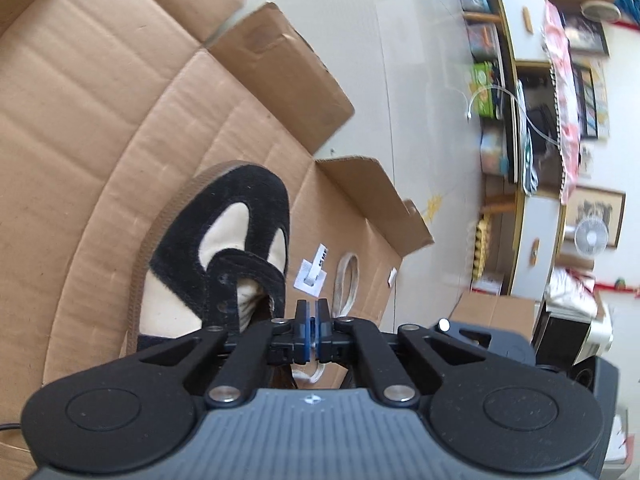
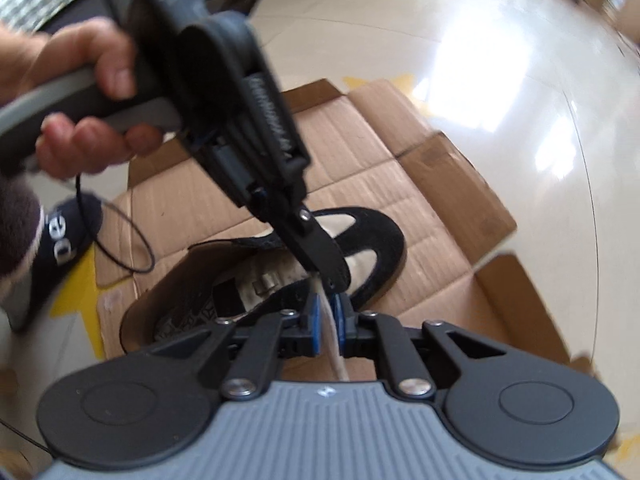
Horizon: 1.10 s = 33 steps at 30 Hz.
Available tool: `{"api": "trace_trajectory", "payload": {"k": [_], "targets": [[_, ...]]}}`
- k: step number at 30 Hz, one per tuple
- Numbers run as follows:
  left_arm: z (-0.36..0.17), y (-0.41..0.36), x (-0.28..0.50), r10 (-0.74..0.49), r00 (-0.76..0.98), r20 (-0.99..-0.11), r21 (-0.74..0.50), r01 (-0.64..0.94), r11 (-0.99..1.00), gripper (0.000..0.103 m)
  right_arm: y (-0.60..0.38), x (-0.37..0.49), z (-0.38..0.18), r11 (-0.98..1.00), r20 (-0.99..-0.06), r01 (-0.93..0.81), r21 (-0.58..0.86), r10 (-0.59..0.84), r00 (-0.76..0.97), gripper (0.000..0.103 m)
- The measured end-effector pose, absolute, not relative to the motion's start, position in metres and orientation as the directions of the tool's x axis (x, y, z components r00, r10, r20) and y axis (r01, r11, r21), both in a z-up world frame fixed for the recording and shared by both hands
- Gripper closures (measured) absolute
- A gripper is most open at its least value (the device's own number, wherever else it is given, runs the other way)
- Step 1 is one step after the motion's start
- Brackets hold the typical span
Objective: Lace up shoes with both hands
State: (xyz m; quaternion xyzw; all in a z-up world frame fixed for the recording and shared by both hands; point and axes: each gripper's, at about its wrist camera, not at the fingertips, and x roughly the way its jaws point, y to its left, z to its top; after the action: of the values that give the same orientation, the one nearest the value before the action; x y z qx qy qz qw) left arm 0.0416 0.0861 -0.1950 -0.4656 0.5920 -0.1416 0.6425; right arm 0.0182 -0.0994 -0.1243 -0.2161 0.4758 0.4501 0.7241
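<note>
**Q:** Where does the shoe (image 1: 216,248) lie relative to each claw?

**A:** It rests on flattened cardboard (image 1: 100,120), toe pointing away from both cameras. In the left wrist view the eyelet row (image 1: 222,292) sits just left of the left gripper (image 1: 313,312), and the shoe's long axis runs up and away from the fingertips. In the right wrist view the shoe's opening lies just beyond and left of the right gripper (image 2: 328,308).

**Q:** What state are the claws in?

**A:** The left gripper's blue pads are pressed together; the right wrist view suggests the cream lace (image 2: 332,336) is pinched at its tip, judged rather than certain. The right gripper's jaws stand narrow with the same lace running between them; whether the pads press it cannot be told.

**Q:** Which hand is nearer the eyelets?

**A:** The left. A slack loop of lace (image 1: 347,280) lies on the cardboard to its right. Threading likely depends on swinging that tip leftward toward the eyelets.
</note>
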Motion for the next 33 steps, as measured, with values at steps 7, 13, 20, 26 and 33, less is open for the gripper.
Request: {"api": "trace_trajectory", "payload": {"k": [7,13,20,26,33], "targets": [[-0.197,0.089,0.042,-0.746,0.292,-0.598,-0.783,-0.411,0.467,0.102,-0.127,0.031,-0.136,0.708,-0.826,-0.542,0.453,0.562,0.043,0.088],[-0.198,0.089,0.042,-0.754,0.295,-0.587,-0.786,-0.431,0.443,0.102,-0.149,0.041,-0.157,0.732,-0.739,-0.271,0.625,0.666,0.097,0.081],[-0.203,0.093,0.039,-0.744,0.293,-0.601,-0.772,-0.455,0.444,0.102,-0.164,0.05,-0.17,0.684,-0.669,-0.097,0.723,0.728,0.15,0.073],[-0.209,0.1,0.034,-0.75,0.343,-0.566,-0.784,-0.505,0.361,0.102,-0.188,0.05,-0.198,0.546,-0.595,0.258,0.797,0.784,0.178,0.07],[-0.21,0.099,0.033,-0.757,0.384,-0.528,-0.798,-0.529,0.288,0.102,-0.201,0.033,-0.213,0.286,-0.49,0.533,0.796,0.822,0.291,0.07]]}}
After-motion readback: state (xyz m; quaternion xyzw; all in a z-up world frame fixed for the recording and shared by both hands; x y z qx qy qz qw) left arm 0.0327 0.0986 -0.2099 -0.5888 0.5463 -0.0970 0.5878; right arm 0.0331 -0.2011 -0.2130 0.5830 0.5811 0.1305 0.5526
